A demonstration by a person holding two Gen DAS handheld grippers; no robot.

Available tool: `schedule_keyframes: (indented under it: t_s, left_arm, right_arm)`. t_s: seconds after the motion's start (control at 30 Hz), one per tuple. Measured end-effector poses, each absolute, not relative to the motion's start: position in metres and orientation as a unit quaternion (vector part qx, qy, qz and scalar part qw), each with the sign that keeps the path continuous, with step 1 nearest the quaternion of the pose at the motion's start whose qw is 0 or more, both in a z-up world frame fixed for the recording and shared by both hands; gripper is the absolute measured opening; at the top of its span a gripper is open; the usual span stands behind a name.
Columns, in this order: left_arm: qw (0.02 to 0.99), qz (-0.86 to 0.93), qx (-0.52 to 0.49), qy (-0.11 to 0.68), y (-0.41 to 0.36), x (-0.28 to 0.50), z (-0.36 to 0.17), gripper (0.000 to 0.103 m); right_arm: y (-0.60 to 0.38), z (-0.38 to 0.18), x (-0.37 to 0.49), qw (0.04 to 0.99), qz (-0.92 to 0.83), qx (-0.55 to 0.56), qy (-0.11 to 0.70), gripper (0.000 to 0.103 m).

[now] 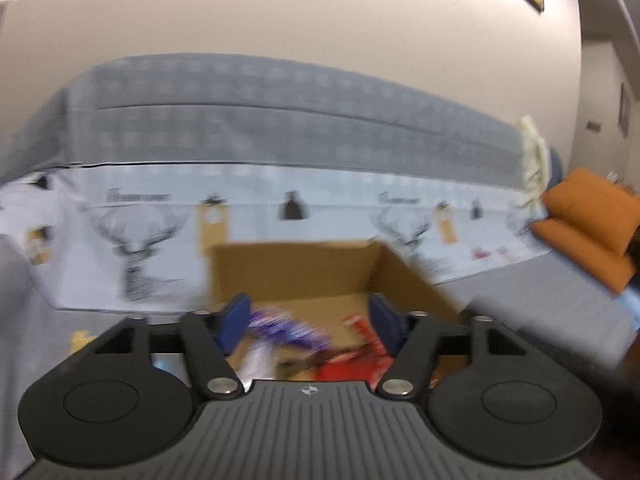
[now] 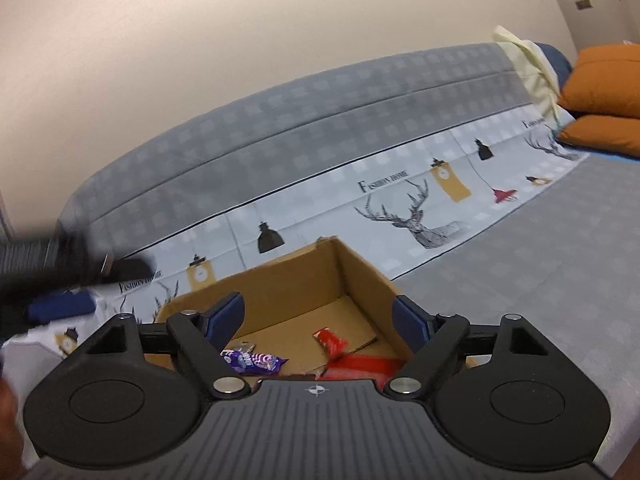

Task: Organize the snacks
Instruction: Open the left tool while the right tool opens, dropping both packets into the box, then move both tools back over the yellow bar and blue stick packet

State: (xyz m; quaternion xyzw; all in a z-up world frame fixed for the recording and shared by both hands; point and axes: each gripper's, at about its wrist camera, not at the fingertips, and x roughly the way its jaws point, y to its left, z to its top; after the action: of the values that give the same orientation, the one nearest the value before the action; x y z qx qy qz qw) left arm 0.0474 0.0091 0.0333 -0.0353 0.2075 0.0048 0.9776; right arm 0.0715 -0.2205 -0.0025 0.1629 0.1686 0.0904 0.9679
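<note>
L gripper (image 1: pixel 308 320): jaws half spread, nothing pinched; view blurred. R gripper (image 2: pixel 318 316): jaws wide, empty, hanging over the box (image 2: pixel 280 280). Snacks sit on the box floor: purple pack (image 2: pixel 254 361) at left, red packs (image 2: pixel 332 344) at right.

Risk, my guess: L gripper comes in close at R's left; the two could clash over the box, or a finger could clip the front rim and shove the light box along the sofa. Room: grey seat open at right; printed cloth (image 2: pixel 400 208) behind.
</note>
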Motion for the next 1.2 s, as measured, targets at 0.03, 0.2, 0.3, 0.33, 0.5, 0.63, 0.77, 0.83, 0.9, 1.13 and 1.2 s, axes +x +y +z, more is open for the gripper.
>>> schedule_keyframes:
  t_s: [0.03, 0.2, 0.3, 0.33, 0.5, 0.63, 0.77, 0.83, 0.9, 1.13, 1.2]
  left_arm:
    - [0.976, 0.018, -0.027, 0.215, 0.024, 0.037, 0.022, 0.051]
    - [0.956, 0.075, -0.055, 0.278, 0.102, 0.015, -0.012, 0.019]
    - [0.949, 0.09, -0.136, 0.271, 0.148, 0.013, -0.019, 0.019]
    - [0.949, 0.093, -0.143, 0.267, 0.154, 0.015, -0.02, 0.019]
    - [0.933, 0.111, -0.204, 0.277, 0.176, 0.049, -0.054, 0.019]
    - [0.904, 0.136, -0.28, 0.294, 0.191, 0.085, -0.079, 0.02]
    - [0.895, 0.181, -0.292, 0.285, 0.195, 0.121, -0.089, 0.031]
    - [0.885, 0.202, -0.306, 0.286, 0.196, 0.136, -0.096, 0.031]
    - [0.875, 0.232, -0.317, 0.284, 0.196, 0.146, -0.101, 0.032]
    - [0.86, 0.321, -0.255, 0.303, 0.174, 0.179, -0.112, 0.058]
    - [0.863, 0.325, -0.228, 0.311, 0.168, 0.189, -0.113, 0.058]
  right_arm:
    - [-0.219, -0.002, 0.072, 0.968, 0.093, 0.159, 0.17, 0.083]
    - [-0.208, 0.0, 0.066, 0.971, 0.105, 0.134, 0.17, 0.082]
    - [-0.199, 0.001, 0.062, 0.972, 0.119, 0.109, 0.168, 0.063]
    - [-0.195, 0.001, 0.06, 0.972, 0.125, 0.102, 0.169, 0.058]
    - [-0.181, 0.003, 0.053, 0.972, 0.146, 0.075, 0.169, 0.03]
    - [-0.175, 0.002, 0.053, 0.97, 0.145, 0.067, 0.181, 0.03]
    - [-0.168, 0.002, 0.051, 0.972, 0.145, 0.049, 0.18, 0.031]
    - [-0.164, 0.001, 0.05, 0.972, 0.147, 0.039, 0.179, 0.031]
    - [-0.161, 0.0, 0.049, 0.972, 0.151, 0.03, 0.179, 0.031]
    - [-0.155, 0.0, 0.048, 0.97, 0.157, 0.007, 0.184, 0.031]
    - [-0.154, 0.0, 0.049, 0.969, 0.155, 0.006, 0.19, 0.031]
